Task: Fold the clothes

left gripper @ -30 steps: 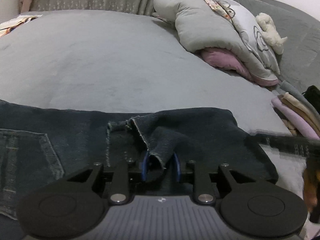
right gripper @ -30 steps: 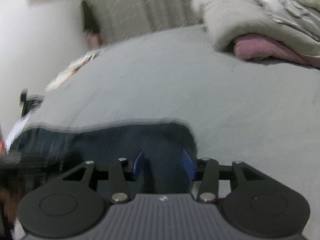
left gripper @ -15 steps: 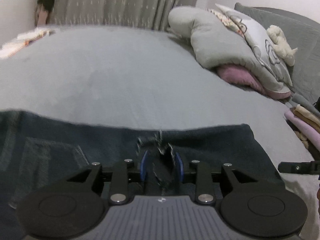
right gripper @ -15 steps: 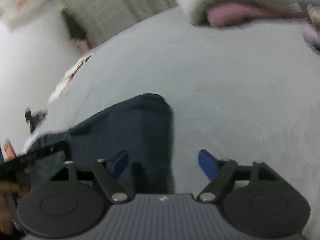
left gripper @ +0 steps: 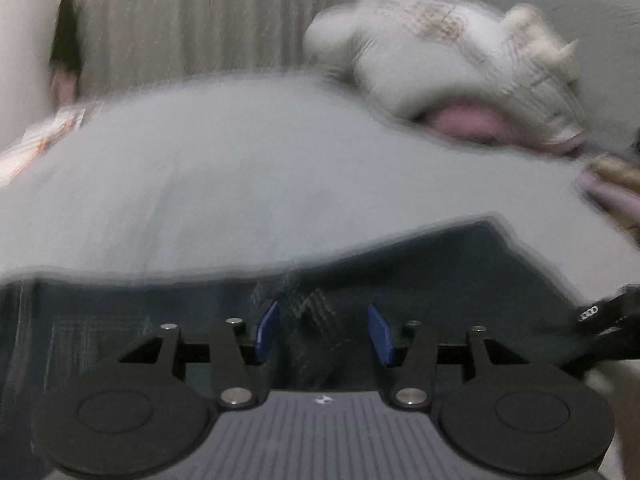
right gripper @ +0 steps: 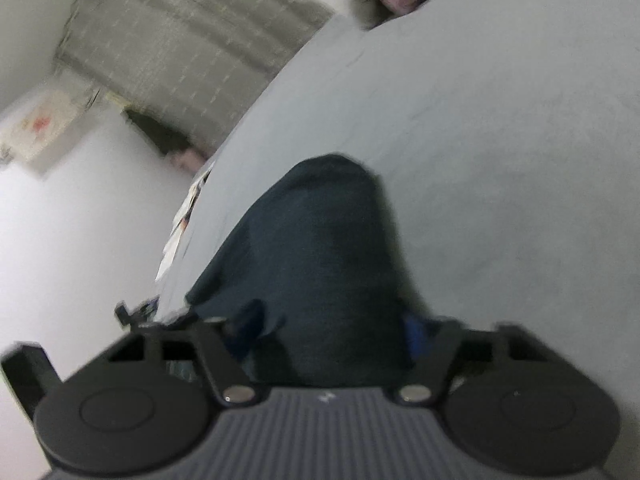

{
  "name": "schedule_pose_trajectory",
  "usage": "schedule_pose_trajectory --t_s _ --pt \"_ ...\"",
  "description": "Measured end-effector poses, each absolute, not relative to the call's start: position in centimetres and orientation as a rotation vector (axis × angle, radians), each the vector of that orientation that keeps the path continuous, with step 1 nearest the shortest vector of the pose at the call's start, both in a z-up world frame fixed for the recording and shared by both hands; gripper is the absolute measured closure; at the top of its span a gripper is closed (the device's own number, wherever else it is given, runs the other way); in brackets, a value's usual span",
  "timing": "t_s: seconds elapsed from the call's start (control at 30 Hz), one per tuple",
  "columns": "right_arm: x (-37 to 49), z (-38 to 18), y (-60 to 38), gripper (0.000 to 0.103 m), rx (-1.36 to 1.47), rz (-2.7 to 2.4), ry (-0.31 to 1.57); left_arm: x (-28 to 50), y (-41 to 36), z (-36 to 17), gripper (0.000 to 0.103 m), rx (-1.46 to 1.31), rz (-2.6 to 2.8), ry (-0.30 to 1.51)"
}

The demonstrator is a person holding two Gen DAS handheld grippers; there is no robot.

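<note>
Dark blue jeans (left gripper: 460, 280) lie across the near part of the grey bed (left gripper: 260, 184). In the left wrist view my left gripper (left gripper: 323, 332) has its jaws opening, and a frayed fold of the denim stands loose between the blue pads (left gripper: 267, 332). In the right wrist view the picture is rolled, and a thick fold of the jeans (right gripper: 320, 248) fills the gap of my right gripper (right gripper: 328, 332). Its jaws are closing on that fold, and the cloth hides most of the pads (right gripper: 416, 330). Both views are blurred.
A heap of grey and pink bedding (left gripper: 460, 92) lies at the far right of the bed, with folded clothes (left gripper: 612, 184) nearer on the right. A grey curtain (left gripper: 200, 20) hangs behind. Papers (left gripper: 40, 140) lie at the bed's far left.
The left jaws have spread off the denim fold they pinched. The right gripper opened wide, rolled and sank, and its jaws have come back in around a jeans fold.
</note>
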State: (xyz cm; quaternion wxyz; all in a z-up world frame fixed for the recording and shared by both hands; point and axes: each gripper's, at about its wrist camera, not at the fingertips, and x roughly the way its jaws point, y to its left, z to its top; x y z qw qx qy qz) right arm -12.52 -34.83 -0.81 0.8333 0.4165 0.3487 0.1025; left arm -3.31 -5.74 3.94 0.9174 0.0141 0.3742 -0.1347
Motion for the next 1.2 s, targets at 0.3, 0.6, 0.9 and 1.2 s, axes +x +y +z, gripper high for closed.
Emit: schedule_pose_trajectory --t_s 0.3,0.6,0.9,1.2 --pt "-12.2 -0.4 -36.8 0.075 1.078 0.242 0.623 -2.6 -4.4 3.7 0.050 -0.037 -0.269 0.828" --pt "-11.2 -3.1 -38.2 0.065 1.123 0.209 0.681 -5.0 -5.1 3.0 0.050 0.040 -0.251 0.842" --pt "-10.0 -0.9 -37.7 0.027 0.965 0.158 0.641 -7.9 -5.9 4.8 0.051 0.060 -0.287 0.770" --pt "-3.1 4.4 -33.9 0.023 0.479 0.254 0.702 -9.7 -6.6 5.1 0.051 0.101 -0.322 0.745"
